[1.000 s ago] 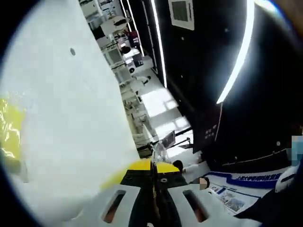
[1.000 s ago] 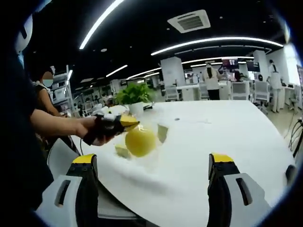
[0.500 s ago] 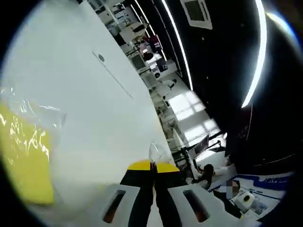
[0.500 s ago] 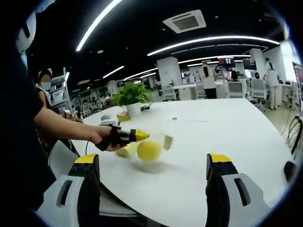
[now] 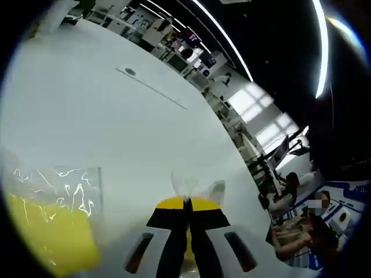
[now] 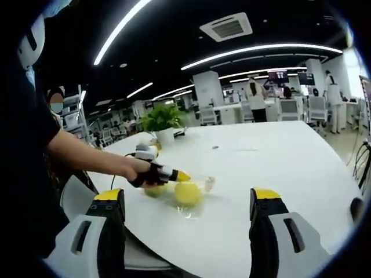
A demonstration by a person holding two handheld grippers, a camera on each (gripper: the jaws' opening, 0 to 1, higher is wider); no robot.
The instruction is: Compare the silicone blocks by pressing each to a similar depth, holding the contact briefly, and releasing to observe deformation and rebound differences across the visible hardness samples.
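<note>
Jaws of the left gripper (image 5: pixel 186 204) pressed together, yellow tips touching, pinching a scrap of clear wrapping (image 5: pixel 197 187) above the white table (image 5: pixel 116 127). Beside them, toward the table's near edge, a yellow silicone block (image 5: pixel 55 231) in glossy clear film. From the right gripper view: left gripper (image 6: pixel 181 175) held in a hand (image 6: pixel 139 172), tips just above a round yellow block (image 6: pixel 188 193) near the table's near edge (image 6: pixel 278 174); a second yellowish block (image 6: pixel 154 190) just beside it. Right gripper (image 6: pixel 188 200) spread wide, nothing between its jaws. Potted plant (image 6: pixel 162 120) at the far edge.
</note>
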